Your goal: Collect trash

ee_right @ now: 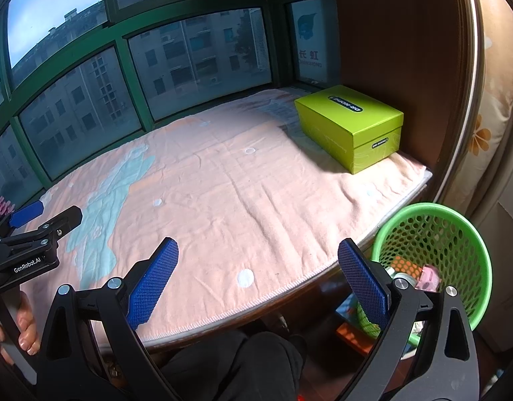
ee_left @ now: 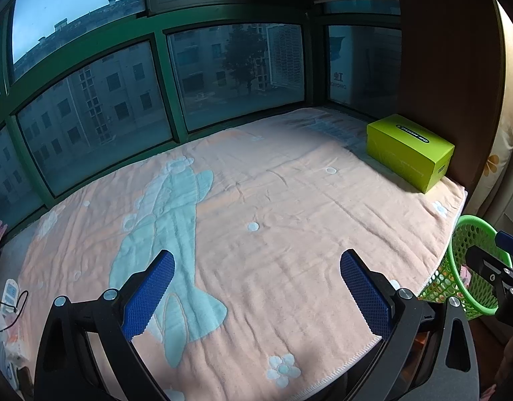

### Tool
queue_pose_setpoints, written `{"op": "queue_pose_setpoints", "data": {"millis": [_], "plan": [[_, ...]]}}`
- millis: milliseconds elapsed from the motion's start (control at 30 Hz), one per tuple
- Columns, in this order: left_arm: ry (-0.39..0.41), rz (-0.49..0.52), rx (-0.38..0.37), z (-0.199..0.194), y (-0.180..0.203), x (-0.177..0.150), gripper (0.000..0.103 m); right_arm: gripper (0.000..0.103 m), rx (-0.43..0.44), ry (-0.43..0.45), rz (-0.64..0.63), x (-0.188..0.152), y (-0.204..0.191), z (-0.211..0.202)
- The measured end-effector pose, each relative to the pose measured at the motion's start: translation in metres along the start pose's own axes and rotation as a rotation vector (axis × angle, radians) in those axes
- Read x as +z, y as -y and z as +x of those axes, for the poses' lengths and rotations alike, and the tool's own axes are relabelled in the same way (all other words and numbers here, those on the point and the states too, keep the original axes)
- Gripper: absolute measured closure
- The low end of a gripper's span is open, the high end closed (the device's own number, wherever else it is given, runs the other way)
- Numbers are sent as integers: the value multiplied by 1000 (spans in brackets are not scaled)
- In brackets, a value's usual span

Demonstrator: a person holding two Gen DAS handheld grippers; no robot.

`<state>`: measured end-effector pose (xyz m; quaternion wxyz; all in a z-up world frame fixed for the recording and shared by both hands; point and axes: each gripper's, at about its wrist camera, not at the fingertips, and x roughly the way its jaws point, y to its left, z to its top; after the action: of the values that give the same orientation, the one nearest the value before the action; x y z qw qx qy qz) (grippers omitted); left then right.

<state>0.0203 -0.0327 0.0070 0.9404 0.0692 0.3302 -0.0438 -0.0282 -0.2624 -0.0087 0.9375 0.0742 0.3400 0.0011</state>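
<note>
I see the green mesh wastebasket [ee_right: 433,234] standing upright on the floor just beside the blanket-covered ledge's right edge. Through its perforated wall I make out trash already inside: a pink wrapper [ee_right: 429,279], something orange [ee_right: 405,265], and a silvery piece I can't identify.
</note>
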Motion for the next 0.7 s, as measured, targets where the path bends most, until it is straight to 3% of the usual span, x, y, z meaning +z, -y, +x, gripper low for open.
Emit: {"op": "queue_pose_setpoints", "data": {"millis": [700], "plan": [[-7, -7, 14, 1, -1, -2, 7, 8, 6, -4, 5, -2, 2, 3]]}}
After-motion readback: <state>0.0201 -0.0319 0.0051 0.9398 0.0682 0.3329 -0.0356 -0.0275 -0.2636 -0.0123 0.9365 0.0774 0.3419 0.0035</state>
